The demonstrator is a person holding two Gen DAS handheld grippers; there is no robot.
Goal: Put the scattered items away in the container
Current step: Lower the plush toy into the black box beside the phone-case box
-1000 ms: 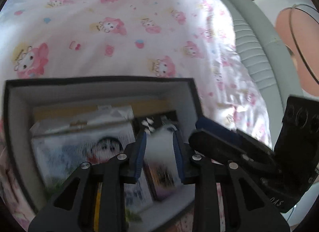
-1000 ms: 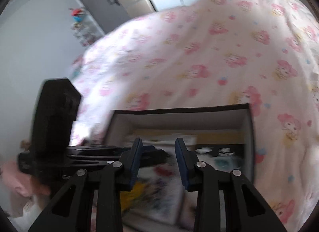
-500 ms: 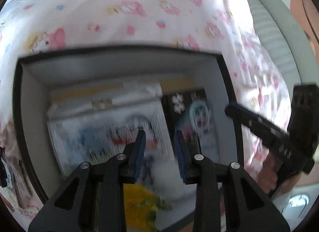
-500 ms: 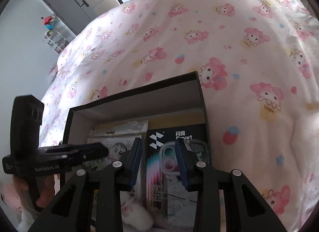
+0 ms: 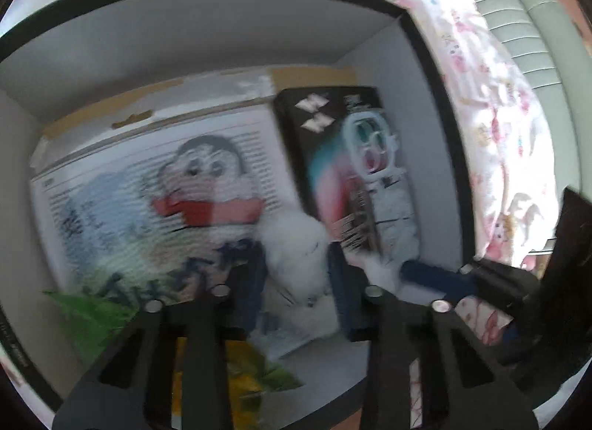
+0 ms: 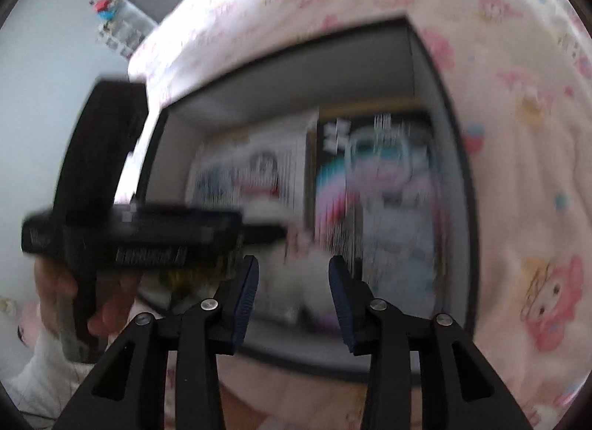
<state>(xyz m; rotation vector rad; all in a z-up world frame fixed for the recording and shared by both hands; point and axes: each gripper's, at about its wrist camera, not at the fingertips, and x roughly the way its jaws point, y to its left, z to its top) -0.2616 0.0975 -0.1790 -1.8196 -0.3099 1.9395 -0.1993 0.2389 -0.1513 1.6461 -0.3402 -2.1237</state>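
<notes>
already inside the black box [image 5: 436, 104], near its front wall, a white fluffy toy [image 5: 296, 245] was seen lying between the partly spread fingers of the left gripper [image 5: 296, 274], which had just been closing; whether it was pinched could not be told. the right gripper [image 6: 292, 282], just opened and empty, was held slightly nearer, the toy straight beyond it.

No legible text anywhere, all motion-blurred. Smeared lettering on side of left gripper [image 6: 148, 245], unreadable. White double-diamond logo on black package [image 5: 333, 156], wording below it a blur. Printed lines on cartoon booklet [image 5: 159, 200], illegible too.
</notes>
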